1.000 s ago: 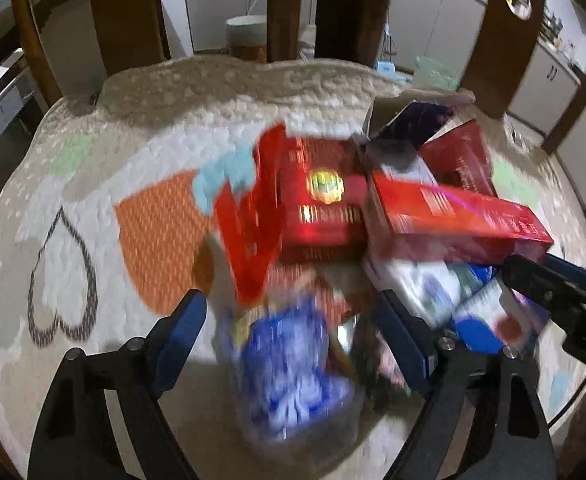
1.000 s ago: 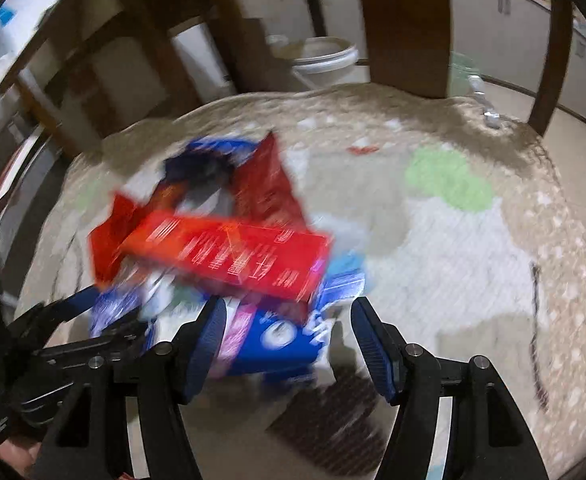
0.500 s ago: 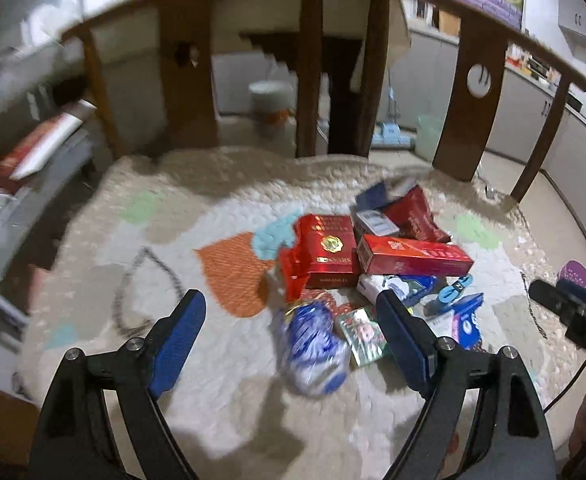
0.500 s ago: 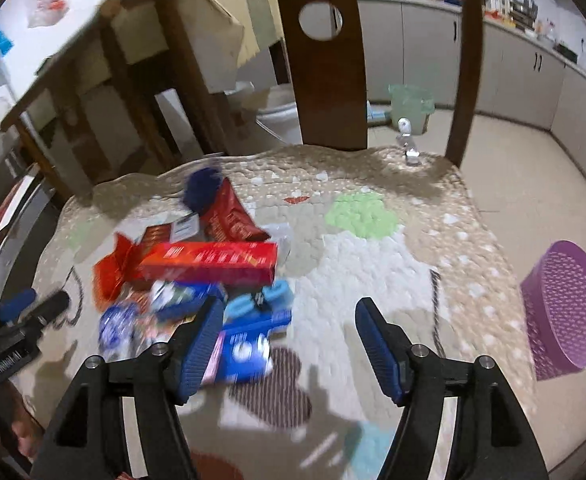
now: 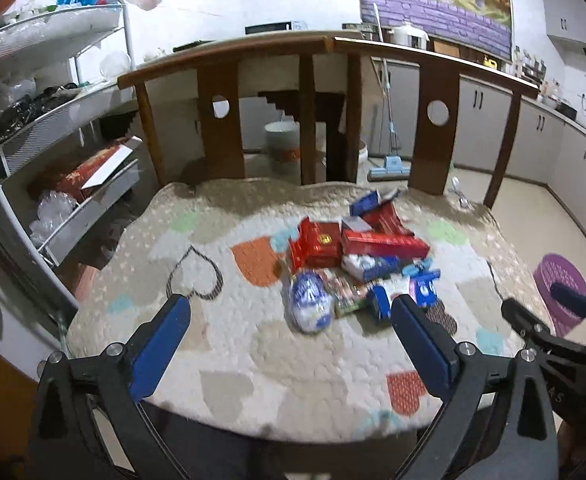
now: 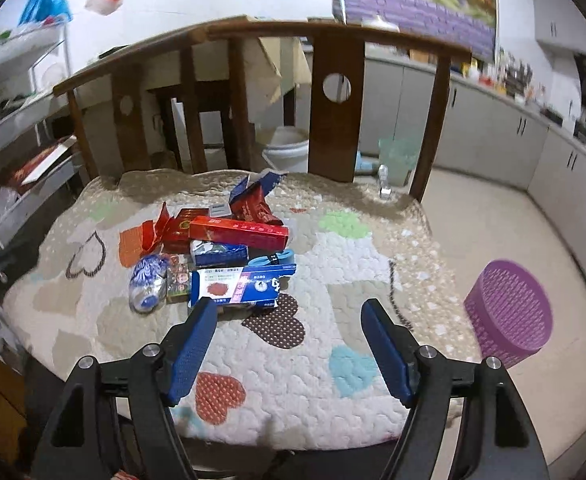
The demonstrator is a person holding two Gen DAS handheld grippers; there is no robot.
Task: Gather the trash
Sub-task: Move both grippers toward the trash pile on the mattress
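Observation:
A heap of trash lies on a quilted mat (image 5: 221, 344) with heart patterns: a long red box (image 5: 385, 243) (image 6: 239, 233), a red carton (image 5: 319, 245), a crumpled blue-white wrapper (image 5: 308, 305) (image 6: 145, 283), a blue-white box (image 6: 241, 285) and small packets. A purple basket (image 6: 509, 312) (image 5: 561, 286) stands on the floor right of the mat. My left gripper (image 5: 289, 340) is open and empty, well back from the heap. My right gripper (image 6: 289, 344) is open and empty, near the mat's front edge.
Wooden chair backs (image 5: 321, 92) stand behind the mat. A white wire shelf rack (image 5: 53, 128) is at the left. Kitchen cabinets (image 6: 533, 148) line the right wall. A white bucket (image 6: 287, 148) and a mop (image 5: 389, 160) stand beyond the chairs.
Both grippers have pulled back and up from the heap, so the trash looks smaller and farther. The purple basket has come into view. Both stay open and empty.

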